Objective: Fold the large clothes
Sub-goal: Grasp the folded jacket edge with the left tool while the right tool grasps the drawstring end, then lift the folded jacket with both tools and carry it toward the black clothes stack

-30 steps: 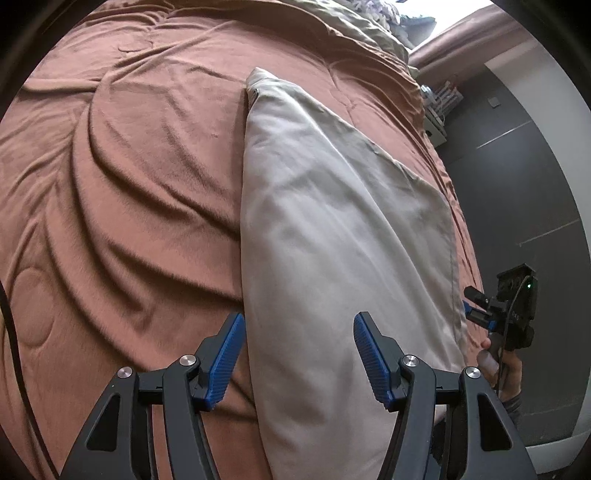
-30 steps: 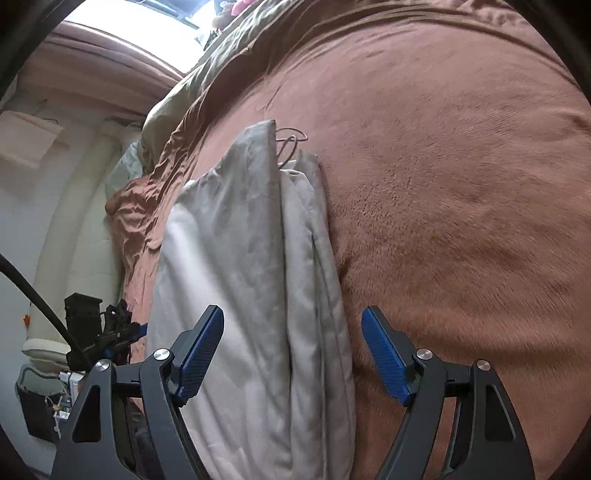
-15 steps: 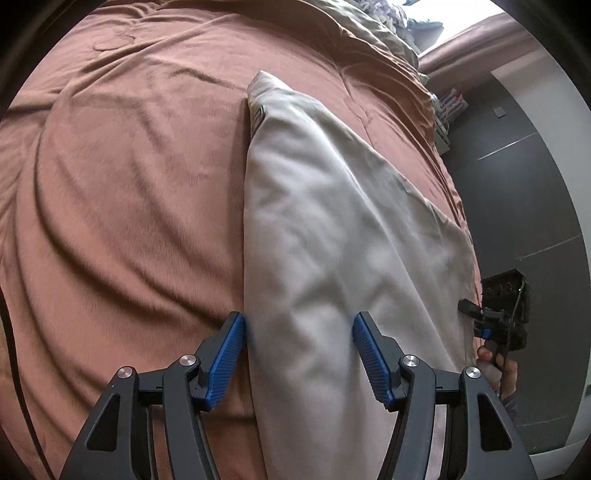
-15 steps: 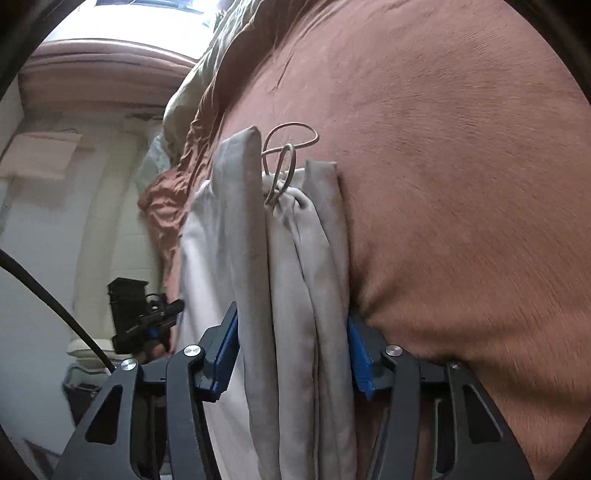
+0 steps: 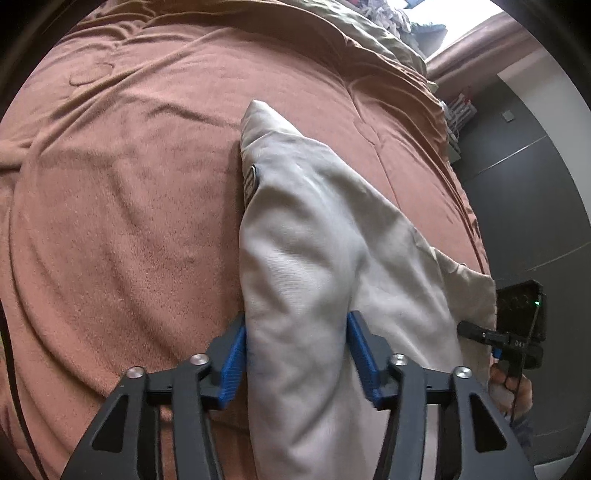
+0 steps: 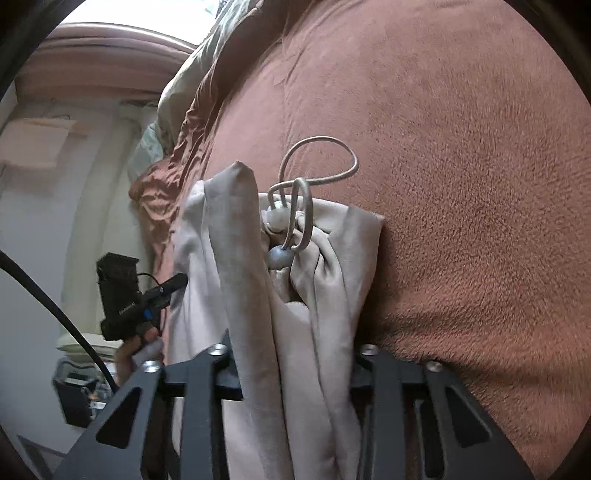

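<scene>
A large beige garment [image 5: 314,240] lies folded lengthwise on a rust-brown bed cover [image 5: 129,203]. My left gripper [image 5: 297,363] is shut on a bunched fold of it, blue pads pressed against the cloth on both sides. In the right wrist view, my right gripper [image 6: 295,373] is shut on the garment's [image 6: 325,295] gathered end, its pads hidden by cloth. A drawstring cord [image 6: 317,173] with toggle beads loops out at that end. Each gripper also shows in the other's view, the right one [image 5: 517,328] and the left one [image 6: 125,295].
An olive blanket [image 5: 369,33] is heaped at the bed's far end. A dark wall [image 5: 524,192] runs along the bed's right side in the left wrist view. A pale wall and curved headboard [image 6: 92,74] stand left in the right wrist view.
Both grippers came down onto the garment and closed from wide open. The cloth is now bunched and lifted between the fingers of each.
</scene>
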`<action>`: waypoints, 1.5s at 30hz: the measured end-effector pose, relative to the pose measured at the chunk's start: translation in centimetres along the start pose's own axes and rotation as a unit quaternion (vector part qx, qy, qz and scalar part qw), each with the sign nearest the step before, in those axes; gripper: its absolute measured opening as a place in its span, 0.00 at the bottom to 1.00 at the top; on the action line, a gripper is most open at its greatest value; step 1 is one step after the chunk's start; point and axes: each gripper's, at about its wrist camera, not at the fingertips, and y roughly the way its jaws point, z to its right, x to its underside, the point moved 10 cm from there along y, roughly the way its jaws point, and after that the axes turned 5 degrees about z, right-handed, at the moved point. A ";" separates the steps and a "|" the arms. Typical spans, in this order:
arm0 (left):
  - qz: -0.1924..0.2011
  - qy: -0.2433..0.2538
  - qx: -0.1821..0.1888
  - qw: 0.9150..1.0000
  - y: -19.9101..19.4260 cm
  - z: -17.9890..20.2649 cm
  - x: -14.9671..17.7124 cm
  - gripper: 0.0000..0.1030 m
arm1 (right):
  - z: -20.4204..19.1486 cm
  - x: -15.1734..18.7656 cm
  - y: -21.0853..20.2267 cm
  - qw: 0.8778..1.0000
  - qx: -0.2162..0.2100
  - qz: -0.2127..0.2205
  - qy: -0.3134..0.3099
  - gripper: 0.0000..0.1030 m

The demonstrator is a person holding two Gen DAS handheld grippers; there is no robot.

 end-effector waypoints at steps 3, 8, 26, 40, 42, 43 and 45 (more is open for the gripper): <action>0.006 0.010 -0.011 1.000 -0.5 0.4 -0.1 0.38 | -1.7 0.7 -1.2 1.000 0.007 0.018 -0.020 0.15; 0.024 0.026 -0.015 0.999 -2.7 1.8 -0.4 0.22 | -4.9 2.6 -3.4 0.998 0.021 0.042 -0.052 0.11; 0.159 0.070 0.026 0.984 -19.5 9.2 2.4 0.18 | -16.4 14.8 -14.4 0.977 0.003 0.144 -0.155 0.11; 0.225 0.081 0.051 0.970 -29.5 11.8 8.0 0.16 | -20.2 25.0 -21.0 0.961 -0.028 0.182 -0.204 0.10; 0.235 0.080 0.053 0.967 -31.2 11.8 8.8 0.15 | -21.0 26.3 -21.4 0.960 -0.032 0.185 -0.208 0.10; 0.240 0.083 0.052 0.966 -32.1 11.9 9.1 0.15 | -21.5 27.1 -21.7 0.959 -0.035 0.186 -0.211 0.10; 0.249 0.089 0.050 0.963 -33.8 12.1 9.9 0.15 | -22.0 28.1 -22.3 0.956 -0.041 0.189 -0.219 0.10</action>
